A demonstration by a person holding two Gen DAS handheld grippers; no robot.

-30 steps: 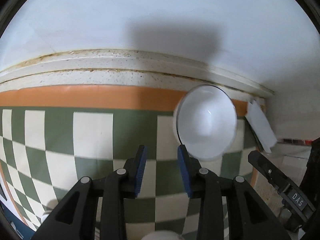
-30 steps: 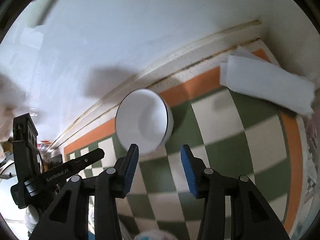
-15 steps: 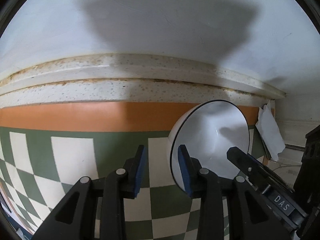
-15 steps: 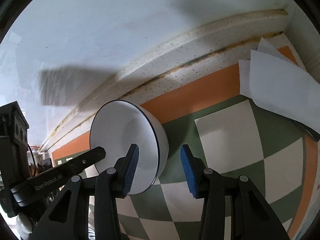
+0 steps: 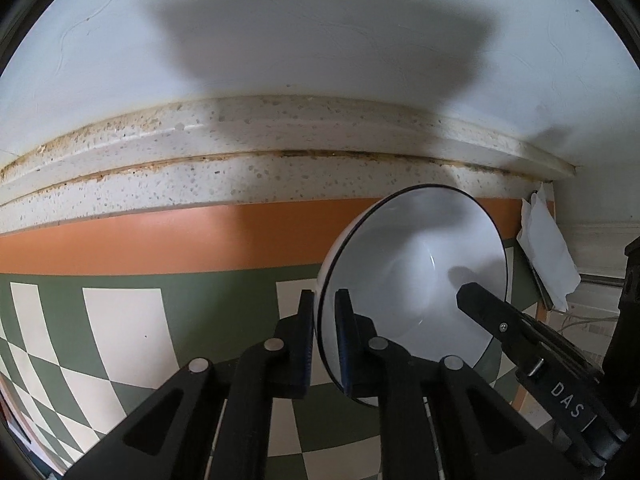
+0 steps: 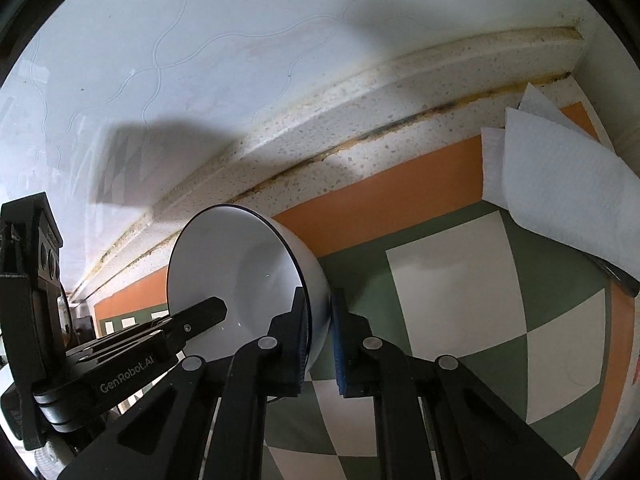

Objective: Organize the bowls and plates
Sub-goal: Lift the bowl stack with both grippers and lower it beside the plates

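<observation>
A white bowl (image 5: 420, 280) with a thin dark rim stands tilted on the green and cream checked mat. My left gripper (image 5: 322, 344) is shut on the bowl's left rim, one finger inside and one outside. My right gripper (image 6: 318, 340) is shut on the opposite rim of the same bowl (image 6: 240, 280). Each gripper's finger shows in the other's view, reaching over the bowl's inside.
A speckled stone ledge (image 5: 280, 160) and a white wall run along the back. The mat has an orange border (image 5: 160, 236). A folded white paper towel (image 6: 560, 184) lies at the right corner, also in the left wrist view (image 5: 548, 256).
Both grippers moved forward onto the bowl and closed on its opposite rims. The bowl now looks larger and tilted.
</observation>
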